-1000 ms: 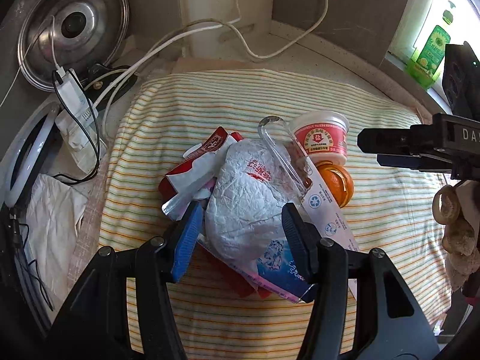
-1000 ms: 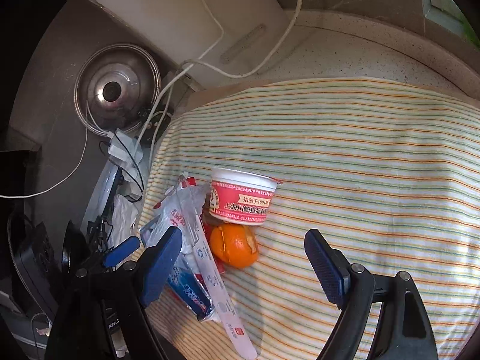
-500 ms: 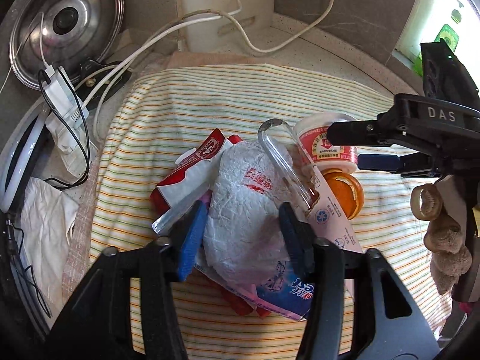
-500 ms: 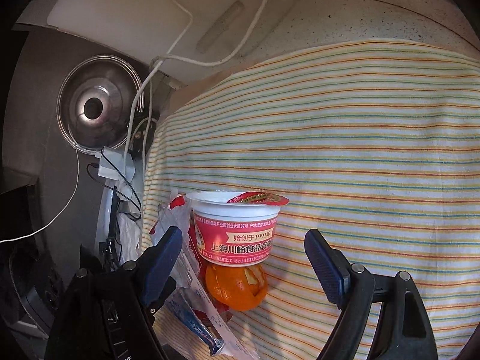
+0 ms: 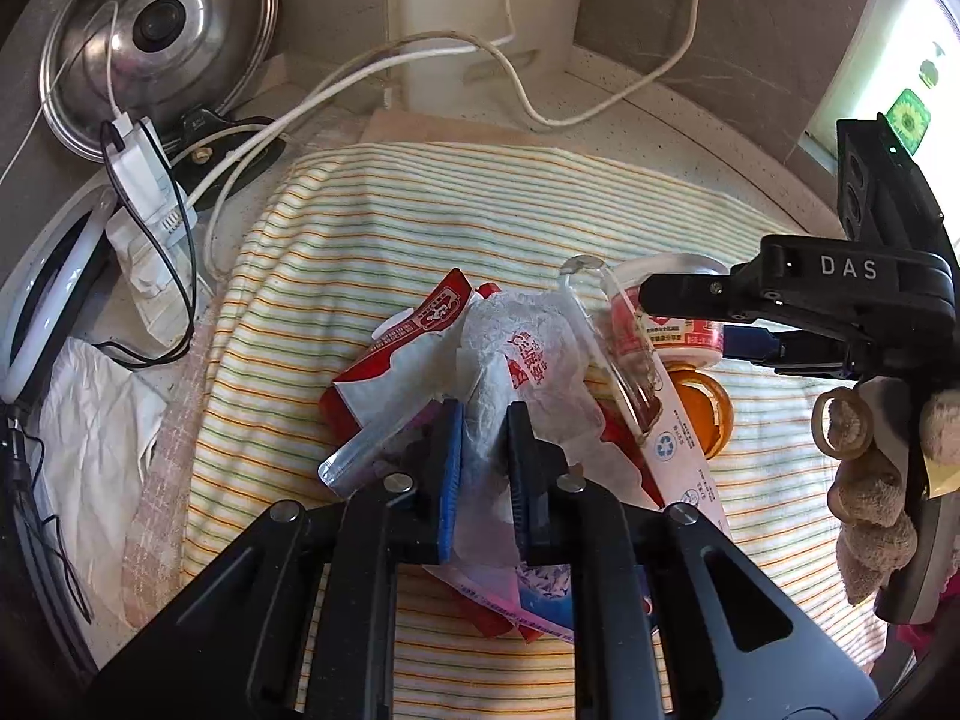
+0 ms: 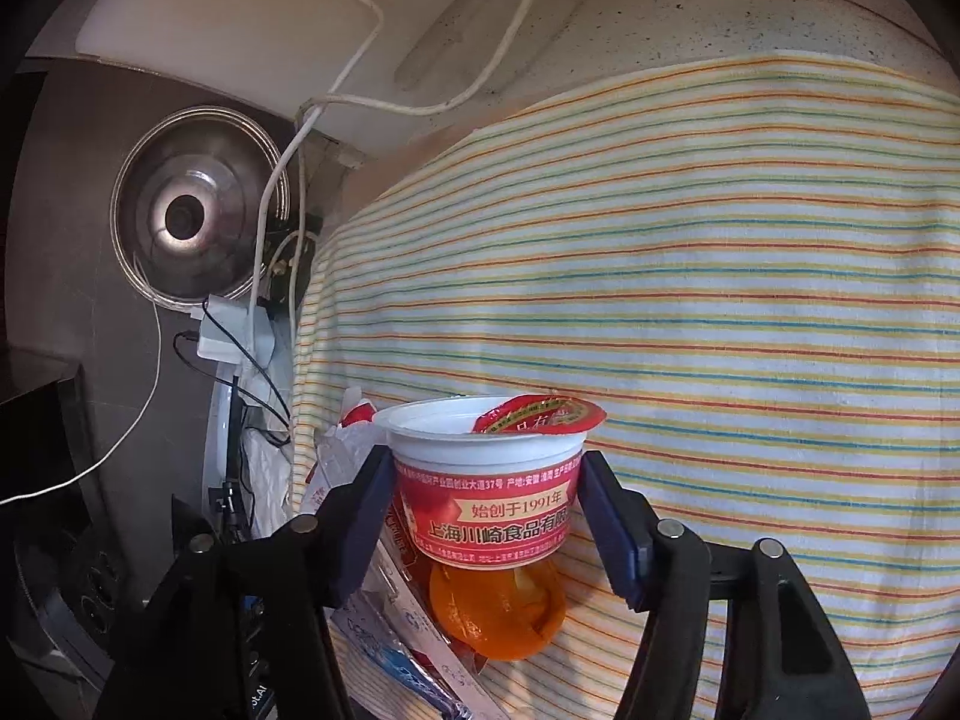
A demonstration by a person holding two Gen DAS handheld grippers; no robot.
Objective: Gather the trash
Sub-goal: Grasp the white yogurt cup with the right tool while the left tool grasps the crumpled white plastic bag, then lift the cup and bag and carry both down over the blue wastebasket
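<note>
Two grips: we are pinching the crumpled white wrapper (image 5: 528,360) in the left gripper (image 5: 485,450) mid-pile, right gripper (image 6: 486,492) fingers clamping the red cup (image 6: 489,480) just right; lifting both slowly, straight up

The striped cloth (image 6: 750,276) lies bare and open to the right of the red cup (image 6: 489,483) and beyond it. To the cup's left wrappers (image 5: 420,360) crowd close; past them cables (image 5: 336,102) and a steel lid (image 5: 159,36) block the counter's edge.
</note>
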